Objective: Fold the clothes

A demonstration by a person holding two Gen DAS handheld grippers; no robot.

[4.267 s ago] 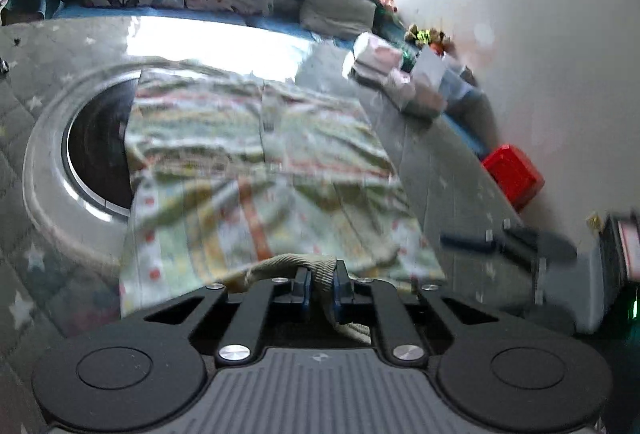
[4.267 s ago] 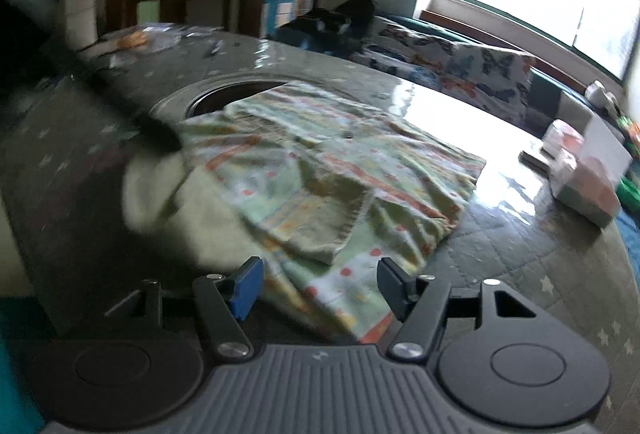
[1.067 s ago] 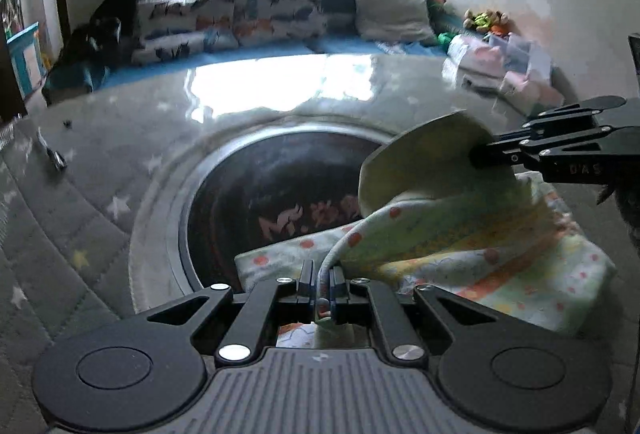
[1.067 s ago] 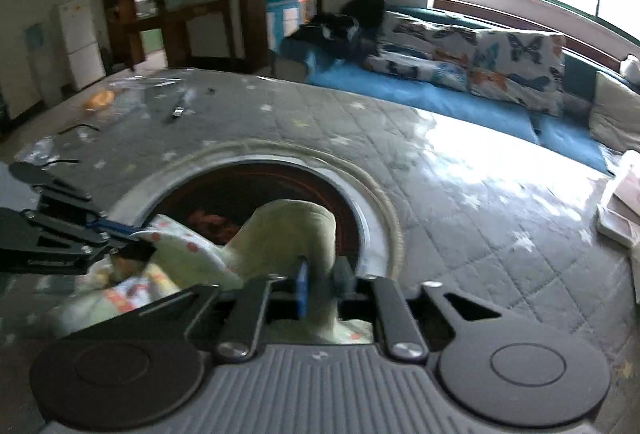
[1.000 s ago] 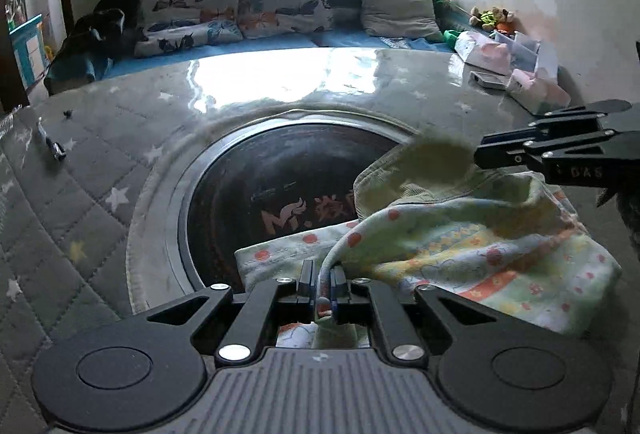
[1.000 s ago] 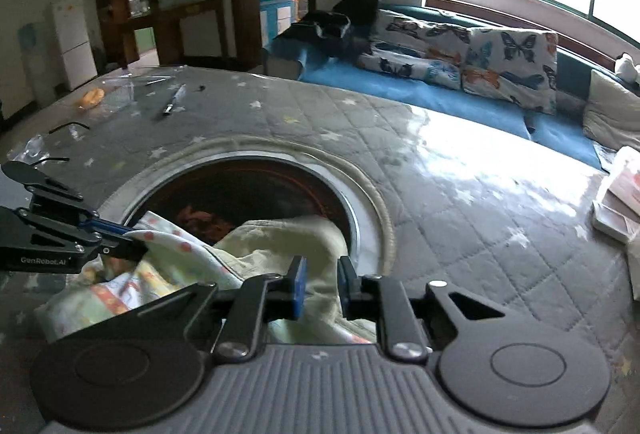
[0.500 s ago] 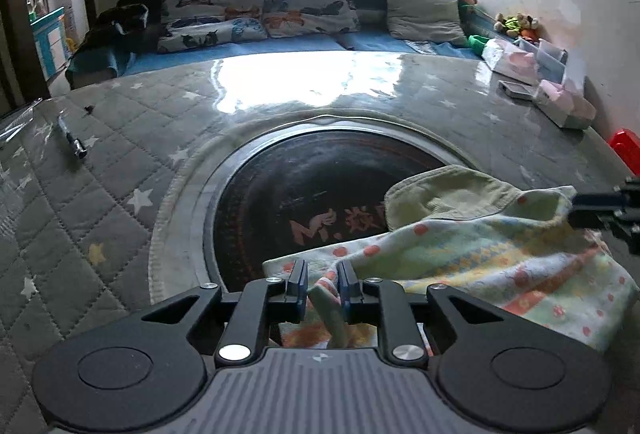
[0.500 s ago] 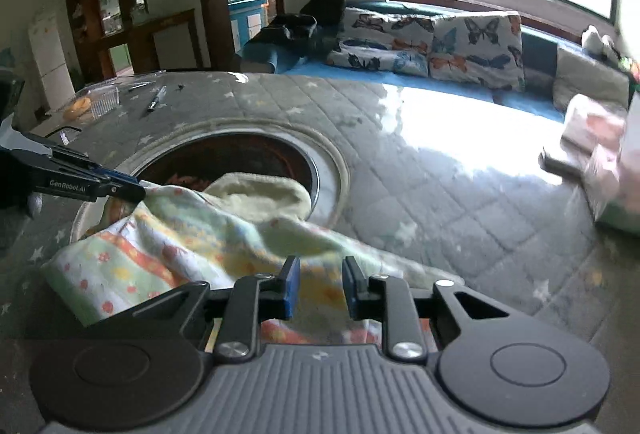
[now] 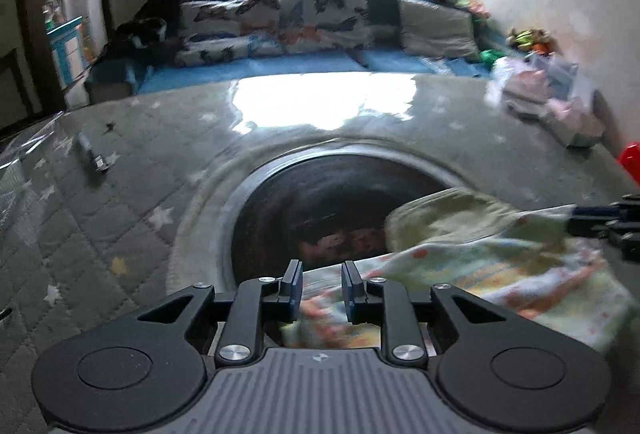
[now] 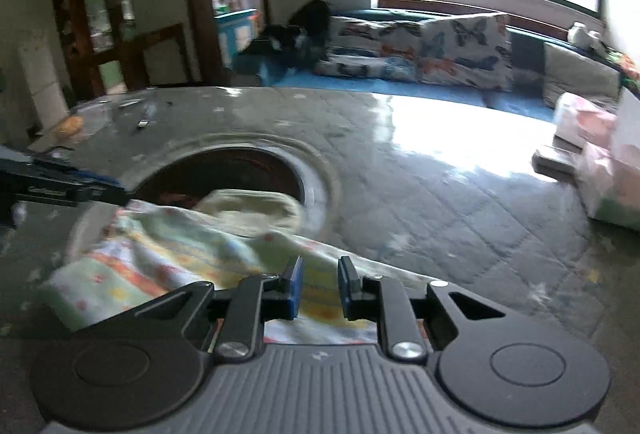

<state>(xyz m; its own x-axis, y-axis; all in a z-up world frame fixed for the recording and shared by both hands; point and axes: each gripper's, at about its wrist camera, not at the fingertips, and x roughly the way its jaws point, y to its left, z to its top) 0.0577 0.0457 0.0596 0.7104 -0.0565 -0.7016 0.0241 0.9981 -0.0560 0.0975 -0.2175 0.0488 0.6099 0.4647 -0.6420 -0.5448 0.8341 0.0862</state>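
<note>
Two claws over a folded garment [image 9: 500, 274] on the tabletop [image 9: 120, 226] | left claw [image 9: 319, 284] opening, cloth loose between | right claw [image 10: 319, 284] closing slightly, pinching nothing | advice: release fully, then smooth the fold flat.

Pastel striped, dotted garment [image 9: 520, 274]

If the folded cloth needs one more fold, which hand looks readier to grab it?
Probably the right gripper: the pastel patterned folded garment lies directly under its parted jaws. The left gripper, whose jaws are opening, sits only over the garment's corner, most of it lying off to its side.
</note>
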